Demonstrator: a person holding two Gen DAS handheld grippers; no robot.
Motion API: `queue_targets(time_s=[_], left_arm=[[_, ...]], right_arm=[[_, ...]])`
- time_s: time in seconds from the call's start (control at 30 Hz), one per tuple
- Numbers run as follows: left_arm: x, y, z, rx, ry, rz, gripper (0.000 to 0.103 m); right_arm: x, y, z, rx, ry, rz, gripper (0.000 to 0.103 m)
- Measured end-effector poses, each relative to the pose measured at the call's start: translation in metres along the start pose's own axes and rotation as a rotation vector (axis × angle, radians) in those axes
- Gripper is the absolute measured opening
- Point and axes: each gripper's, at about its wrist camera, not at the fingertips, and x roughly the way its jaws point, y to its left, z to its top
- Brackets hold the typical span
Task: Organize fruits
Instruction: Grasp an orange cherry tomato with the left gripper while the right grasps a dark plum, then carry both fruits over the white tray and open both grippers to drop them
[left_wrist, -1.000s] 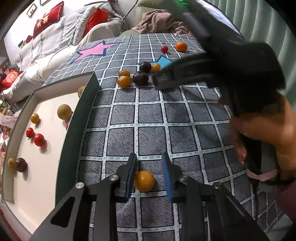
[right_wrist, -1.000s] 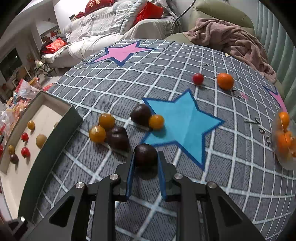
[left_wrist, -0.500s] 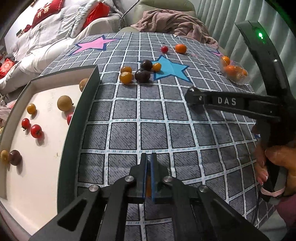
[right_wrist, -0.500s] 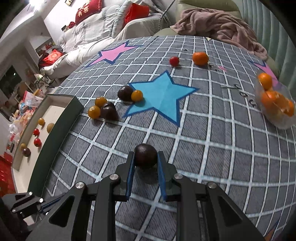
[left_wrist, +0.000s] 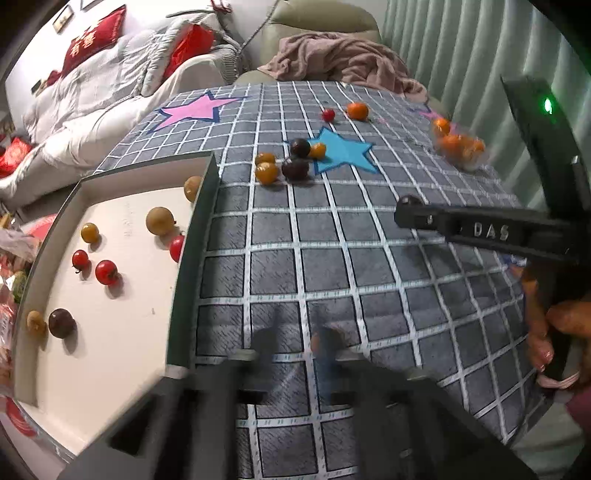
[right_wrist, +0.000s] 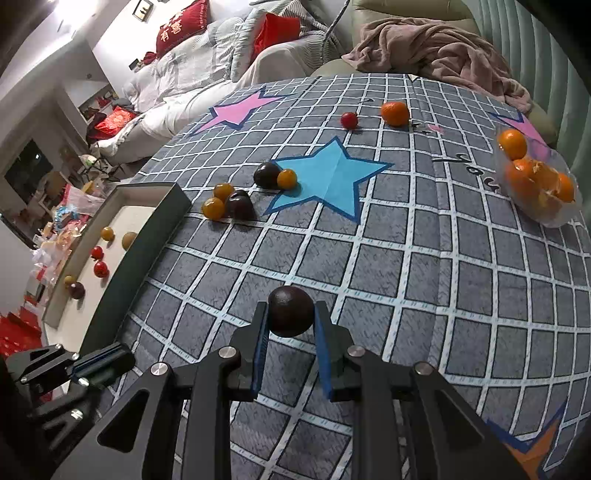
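Note:
My right gripper (right_wrist: 291, 322) is shut on a dark plum (right_wrist: 291, 311) and holds it above the grid-patterned cloth. My left gripper (left_wrist: 295, 339) is heavily blurred in the left wrist view; its fingers stand apart with nothing visible between them. In the right wrist view it shows at the lower left (right_wrist: 99, 363), beside the tray. The green-walled white tray (left_wrist: 192, 258) holds several small fruits: red tomatoes (left_wrist: 107, 272), yellow ones and a dark plum (left_wrist: 61, 323). Loose fruits (right_wrist: 236, 201) lie by the blue star (right_wrist: 328, 177).
A clear bag of oranges (right_wrist: 535, 181) lies at the right. One orange (right_wrist: 395, 112) and a red tomato (right_wrist: 349, 120) lie at the far side. The right gripper's body (left_wrist: 517, 229) crosses the left wrist view. A sofa with blankets lies behind.
My left gripper closed on a small orange fruit, then its fingers came apart and blurred with motion; the fruit no longer shows. My right gripper lifted and drew back with the plum.

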Motion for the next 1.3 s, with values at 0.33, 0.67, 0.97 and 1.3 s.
queue_targets(time_s=[0.33,0.67,0.97,1.3], left_arm=[[0.005,-0.023,-0.006,0.071,-0.027,0.056,0.061],[0.011,-0.021,-0.015,0.022,0.035,0.007,0.023],[-0.032,0.029,0.002,-0.081,-0.024,0.039,0.023],[-0.031,0.126,-0.006,-0.224,0.041,0.224,0.023]], right_arm=[[-0.005,-0.004,-0.004,0.016,-0.003,0.005,0.026],[-0.017,0.014,-0.001,-0.023,-0.007,0.013,0.026],[-0.015,0.08,0.014,-0.132,0.02,0.079,0.026],[0.023,0.175,0.02,-0.279,0.121,0.171,0.026]])
